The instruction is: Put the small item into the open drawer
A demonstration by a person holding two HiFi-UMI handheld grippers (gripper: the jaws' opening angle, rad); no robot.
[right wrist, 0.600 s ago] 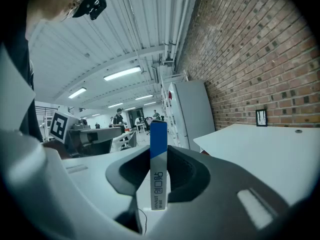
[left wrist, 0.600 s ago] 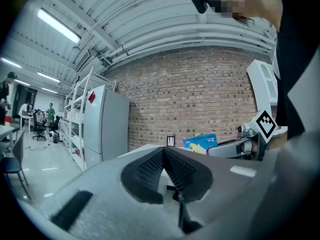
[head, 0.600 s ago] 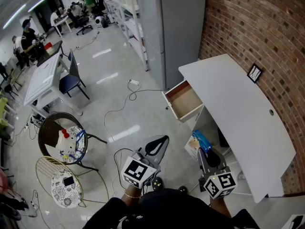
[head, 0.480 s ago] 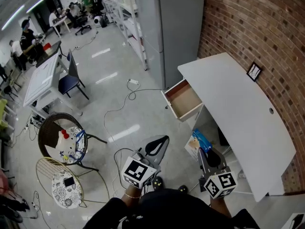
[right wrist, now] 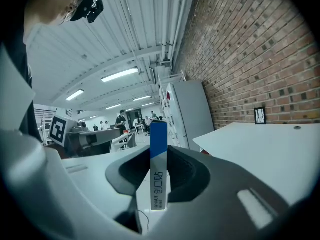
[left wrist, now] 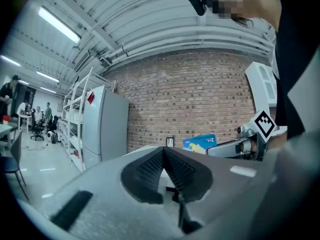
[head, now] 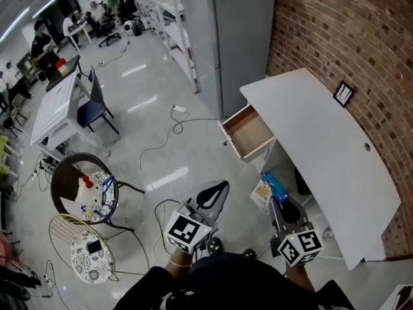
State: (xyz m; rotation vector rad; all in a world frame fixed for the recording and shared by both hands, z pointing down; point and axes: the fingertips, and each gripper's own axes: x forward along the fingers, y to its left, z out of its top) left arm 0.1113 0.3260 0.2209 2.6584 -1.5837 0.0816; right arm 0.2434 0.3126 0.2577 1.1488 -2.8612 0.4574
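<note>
My right gripper (head: 279, 205) is shut on a small flat blue-and-white box (head: 269, 190), held low in front of the white desk (head: 335, 154). In the right gripper view the box (right wrist: 158, 159) stands upright, edge-on, between the right gripper's (right wrist: 159, 176) pads. The open wooden drawer (head: 249, 133) juts from the desk's left end, farther ahead, and looks empty inside. My left gripper (head: 218, 189) hovers over the floor left of the right one; the left gripper (left wrist: 164, 155) is shut with nothing in it. The box (left wrist: 199, 141) also shows in the left gripper view.
A brick wall (head: 361, 37) runs behind the desk, with a small framed picture (head: 344, 94) on the desk top. A grey cabinet (head: 242, 37) stands beyond the drawer. Cables (head: 169, 144) trail over the floor. Round chairs (head: 84, 192) and a white table (head: 55, 108) stand to the left.
The head view has drifted slightly, so the desk sits a little higher in the picture. Both grippers and the box keep their places.
</note>
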